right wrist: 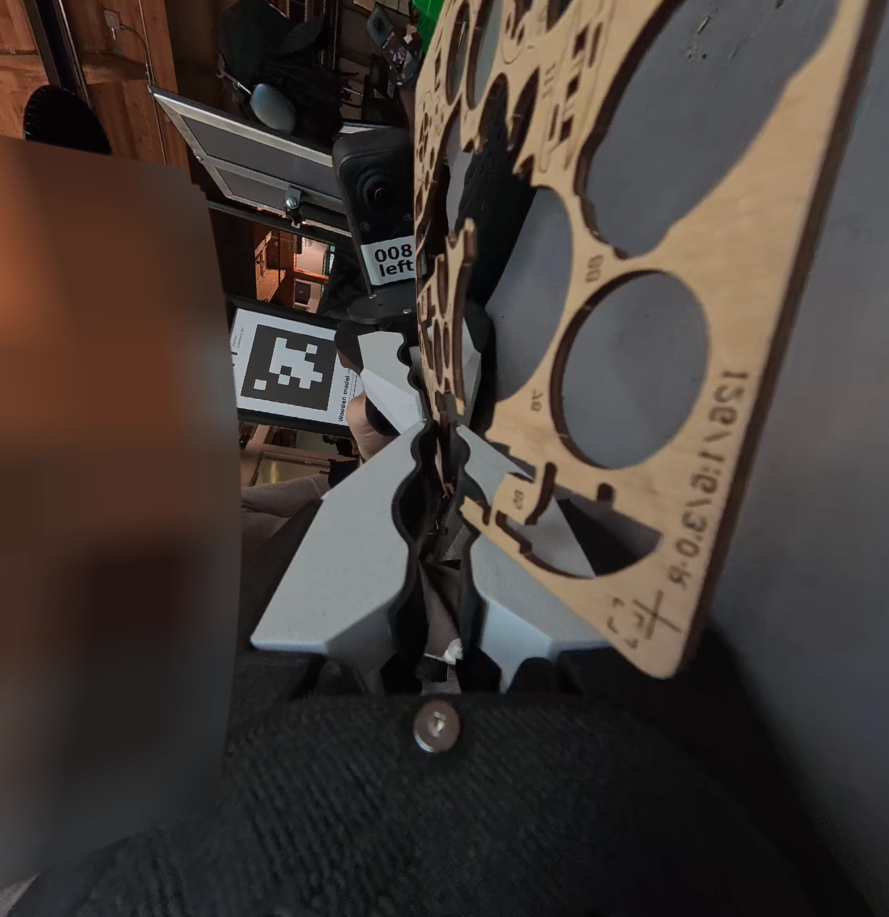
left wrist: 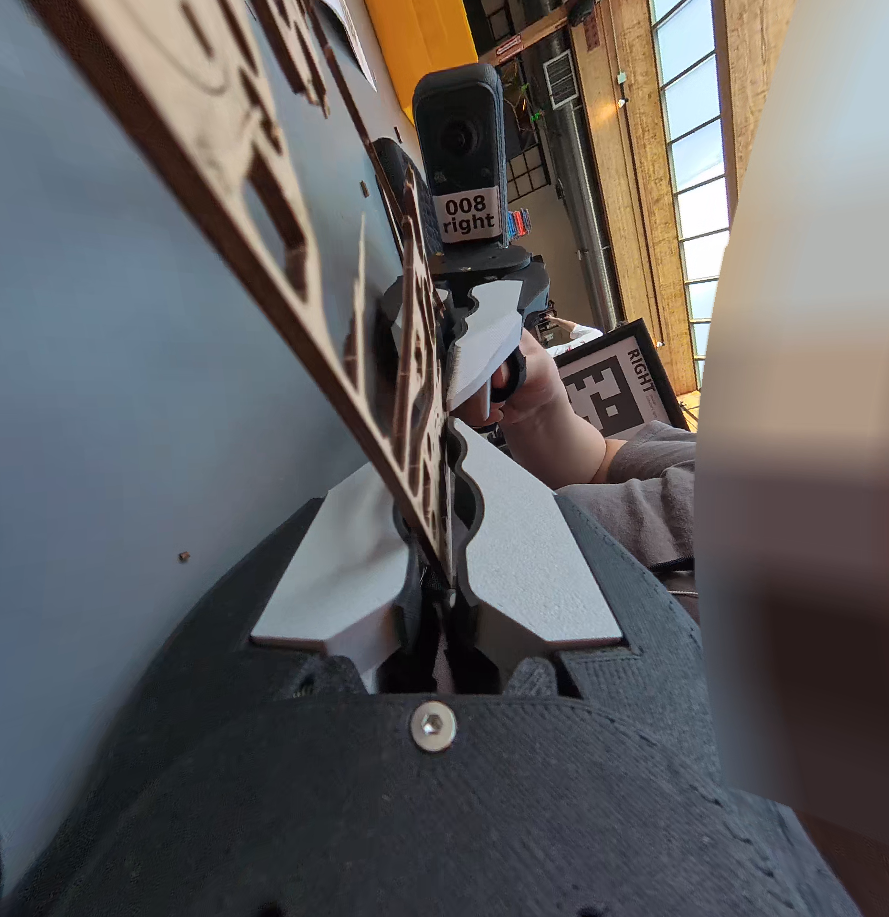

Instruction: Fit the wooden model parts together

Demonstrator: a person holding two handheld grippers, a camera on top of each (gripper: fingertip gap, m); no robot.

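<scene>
Left gripper [left wrist: 445,501] clamps the laser-cut wooden sheet [left wrist: 224,198] – right gripper [right wrist: 445,461] pinches a small wooden piece [right wrist: 457,317] beside it.

Pale tan wooden sheet [right wrist: 760,278] with dark-brown cut edges; grey-and-black tongs [left wrist: 450,556]; grey table [left wrist: 85,397].

Window daylight, fisheye warp, foreground blur
</scene>
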